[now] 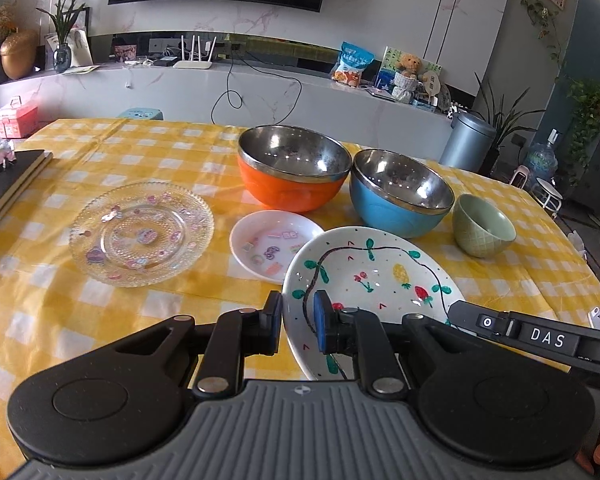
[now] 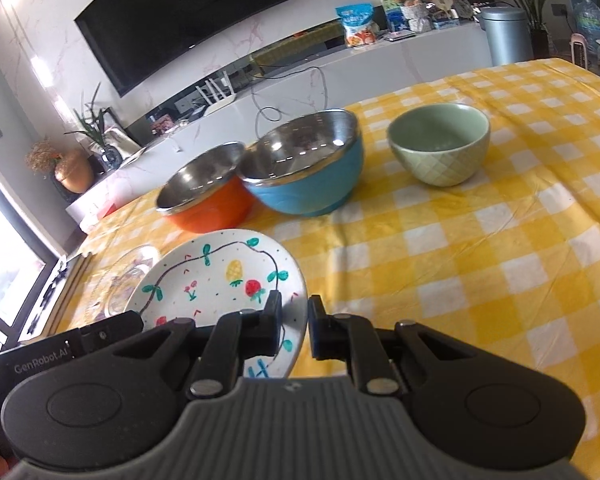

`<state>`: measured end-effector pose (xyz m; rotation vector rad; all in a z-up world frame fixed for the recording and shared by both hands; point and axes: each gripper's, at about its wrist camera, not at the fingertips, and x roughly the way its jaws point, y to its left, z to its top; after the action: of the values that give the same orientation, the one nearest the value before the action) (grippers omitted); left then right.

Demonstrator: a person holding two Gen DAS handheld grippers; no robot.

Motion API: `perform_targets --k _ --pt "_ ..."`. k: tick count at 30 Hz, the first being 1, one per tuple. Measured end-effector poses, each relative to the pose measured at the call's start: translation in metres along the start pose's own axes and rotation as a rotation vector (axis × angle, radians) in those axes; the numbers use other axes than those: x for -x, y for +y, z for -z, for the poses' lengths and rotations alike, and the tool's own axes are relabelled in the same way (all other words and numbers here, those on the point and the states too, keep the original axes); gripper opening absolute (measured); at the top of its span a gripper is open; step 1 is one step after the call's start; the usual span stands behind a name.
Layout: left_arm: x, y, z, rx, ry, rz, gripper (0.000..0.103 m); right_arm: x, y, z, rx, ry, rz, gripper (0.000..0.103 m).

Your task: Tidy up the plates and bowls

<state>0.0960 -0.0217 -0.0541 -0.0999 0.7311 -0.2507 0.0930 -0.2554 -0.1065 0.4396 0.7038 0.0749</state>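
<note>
My left gripper point(image 1: 298, 322) straddles the left rim of the white fruit-painted plate point(image 1: 372, 276), one finger outside and one over the plate, jaws nearly closed on it. My right gripper point(image 2: 294, 320) straddles the same plate's right rim point(image 2: 220, 280), jaws close around it. The plate appears tilted, lifted over the small white sticker plate point(image 1: 274, 242). A clear glass plate point(image 1: 140, 232) lies to the left. An orange steel bowl point(image 1: 294, 168), a blue steel bowl point(image 1: 400, 194) and a green ceramic bowl point(image 1: 482, 226) stand behind.
The table has a yellow checked cloth point(image 1: 100, 320). Dark books point(image 1: 8, 188) lie at its left edge. The other gripper's body point(image 1: 540, 336) reaches in from the right. The cloth right of the plate point(image 2: 480, 260) is bare.
</note>
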Motion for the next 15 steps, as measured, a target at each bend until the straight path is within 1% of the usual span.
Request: perform_targets --k 4,8,15 --pt "0.019 0.015 0.007 0.016 -0.007 -0.025 0.018 0.008 0.018 0.011 0.027 0.008 -0.036 0.012" --pt "0.033 0.034 0.016 0.047 -0.005 -0.030 0.018 0.013 0.036 0.021 0.037 0.012 -0.066 0.011" --pt "0.041 0.062 0.026 0.083 0.009 -0.073 0.018 0.007 0.061 0.042 0.040 0.045 -0.085 0.011"
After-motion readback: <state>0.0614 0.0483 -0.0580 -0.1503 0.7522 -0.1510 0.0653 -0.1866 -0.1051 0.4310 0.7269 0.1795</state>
